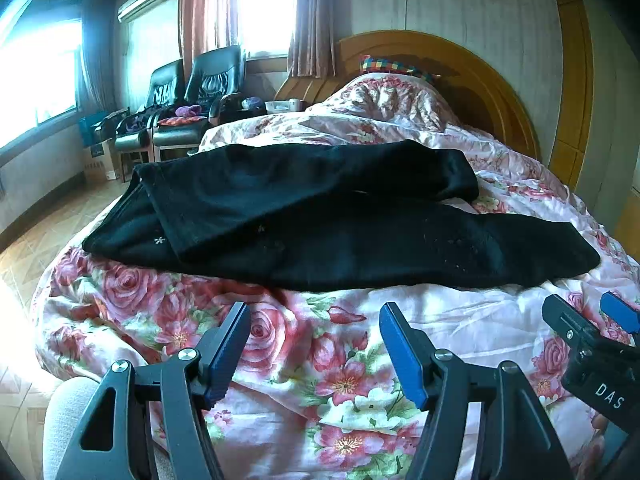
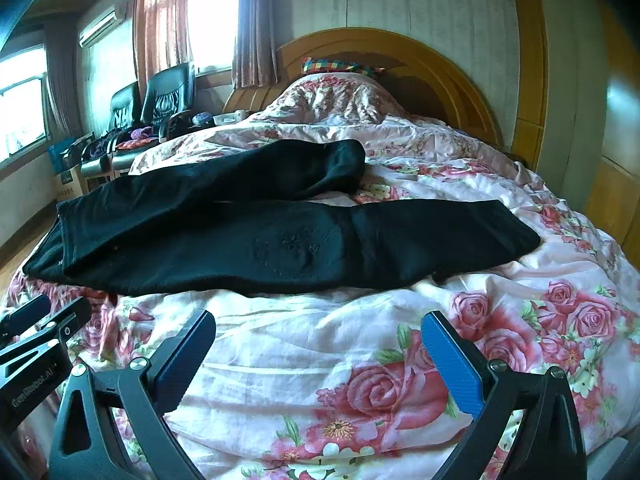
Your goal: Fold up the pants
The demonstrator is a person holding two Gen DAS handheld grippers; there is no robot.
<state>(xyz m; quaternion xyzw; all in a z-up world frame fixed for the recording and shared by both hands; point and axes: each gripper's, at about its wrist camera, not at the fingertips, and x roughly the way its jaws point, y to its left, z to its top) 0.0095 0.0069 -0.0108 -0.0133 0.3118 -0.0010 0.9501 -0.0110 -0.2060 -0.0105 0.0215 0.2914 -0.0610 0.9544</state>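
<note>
Black pants [image 1: 320, 216] spread crosswise on flowered quilt [image 1: 344, 360], legs splayed apart, far leg shorter. Left gripper [image 1: 314, 344] and right gripper [image 2: 318, 356] held wide, empty, short of near edge. Near leg best pinched at both ends, lifted evenly onto far leg, seams matched.

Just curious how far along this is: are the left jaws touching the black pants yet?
Apart. In the left wrist view the open left gripper sits short of the pants, flowered quilt showing between.
</note>
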